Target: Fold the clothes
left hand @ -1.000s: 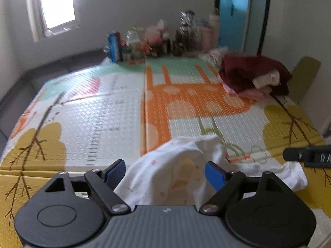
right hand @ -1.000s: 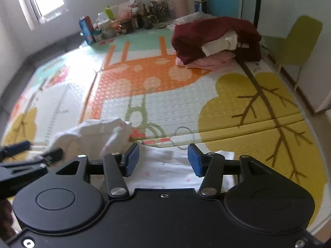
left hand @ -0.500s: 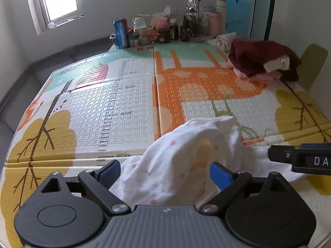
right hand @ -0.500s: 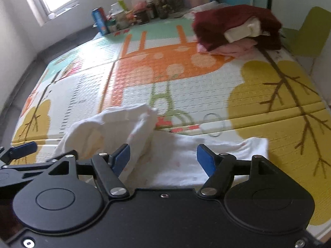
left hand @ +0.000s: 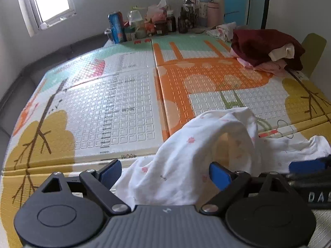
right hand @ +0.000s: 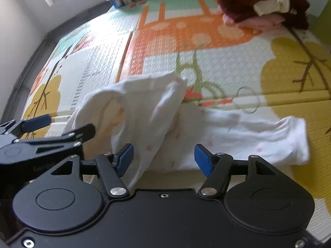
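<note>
A white garment with small pink prints (left hand: 196, 150) lies bunched on the play mat (left hand: 124, 103). Its left part rises in a hump (right hand: 149, 107), and a flat leg or sleeve (right hand: 269, 136) stretches to the right. My left gripper (left hand: 164, 173) is open, and the hump of cloth sits loosely between its wide jaws. My right gripper (right hand: 163, 159) is open too, low over the garment's near edge. The left gripper (right hand: 62, 125) also shows at the left of the right wrist view. A blue fingertip (left hand: 304, 166) of the right gripper shows at the right of the left wrist view.
A pile of dark red, cream and pink clothes (left hand: 266, 49) sits at the mat's far right. Bottles, cans and jars (left hand: 157, 24) line the far edge. A green chair (left hand: 312, 51) stands beyond the pile, by the wall.
Both grippers have opened wider. The right one has tipped down and closed in on the garment. More of the cloth hump and the flat part now shows between the jaws.
</note>
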Demonstrator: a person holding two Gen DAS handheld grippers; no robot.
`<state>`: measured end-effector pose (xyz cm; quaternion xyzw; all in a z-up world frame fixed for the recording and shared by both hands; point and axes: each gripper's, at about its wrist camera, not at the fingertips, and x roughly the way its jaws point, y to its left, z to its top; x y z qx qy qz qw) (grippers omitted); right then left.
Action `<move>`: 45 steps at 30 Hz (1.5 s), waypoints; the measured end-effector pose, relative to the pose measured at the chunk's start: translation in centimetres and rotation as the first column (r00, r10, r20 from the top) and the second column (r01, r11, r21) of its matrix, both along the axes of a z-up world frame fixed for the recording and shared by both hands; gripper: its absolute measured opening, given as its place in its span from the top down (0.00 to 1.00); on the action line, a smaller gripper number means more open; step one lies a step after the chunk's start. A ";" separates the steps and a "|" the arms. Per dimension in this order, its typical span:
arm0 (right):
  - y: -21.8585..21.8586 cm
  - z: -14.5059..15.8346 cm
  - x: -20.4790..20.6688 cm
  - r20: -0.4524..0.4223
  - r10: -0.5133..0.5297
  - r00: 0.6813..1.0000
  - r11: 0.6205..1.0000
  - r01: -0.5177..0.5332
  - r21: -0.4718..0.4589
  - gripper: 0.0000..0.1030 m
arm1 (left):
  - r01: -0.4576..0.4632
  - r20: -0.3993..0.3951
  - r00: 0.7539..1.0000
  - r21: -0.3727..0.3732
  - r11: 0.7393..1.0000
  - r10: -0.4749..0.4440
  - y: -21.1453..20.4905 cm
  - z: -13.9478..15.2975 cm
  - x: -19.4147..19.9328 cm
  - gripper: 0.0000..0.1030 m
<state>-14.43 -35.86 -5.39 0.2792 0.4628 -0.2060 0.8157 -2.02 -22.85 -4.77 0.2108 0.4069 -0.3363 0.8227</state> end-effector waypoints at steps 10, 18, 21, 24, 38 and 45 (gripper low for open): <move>1.3 -1.6 1.7 -0.026 0.061 0.998 0.996 -0.059 0.070 0.57 | 0.003 -0.091 0.996 -0.023 1.000 -0.005 0.4 -0.8 1.1 0.36; 1.7 -1.9 2.5 -0.017 0.108 0.994 0.990 -0.106 0.088 0.84 | -0.017 -0.183 0.983 -0.058 0.998 0.006 1.0 -1.1 1.9 0.62; 1.7 -1.8 2.5 -0.012 0.107 0.994 0.991 -0.106 0.086 0.89 | -0.020 -0.191 0.981 -0.060 0.998 0.008 1.2 -1.0 2.1 0.70; 1.4 -1.7 2.4 -0.009 0.099 0.995 0.992 -0.098 0.085 0.95 | -0.023 -0.200 0.980 -0.062 0.998 0.010 1.4 -0.9 2.3 0.78; -1.0 3.3 0.9 0.072 0.062 0.995 0.997 -0.058 -0.051 0.96 | -0.007 -0.283 0.959 -0.083 0.997 -0.016 1.9 -0.9 1.8 0.88; -1.7 6.0 2.4 0.116 0.089 0.989 0.992 -0.077 -0.100 0.97 | 0.016 -0.344 0.938 -0.094 0.995 -0.047 2.0 -1.4 0.2 0.88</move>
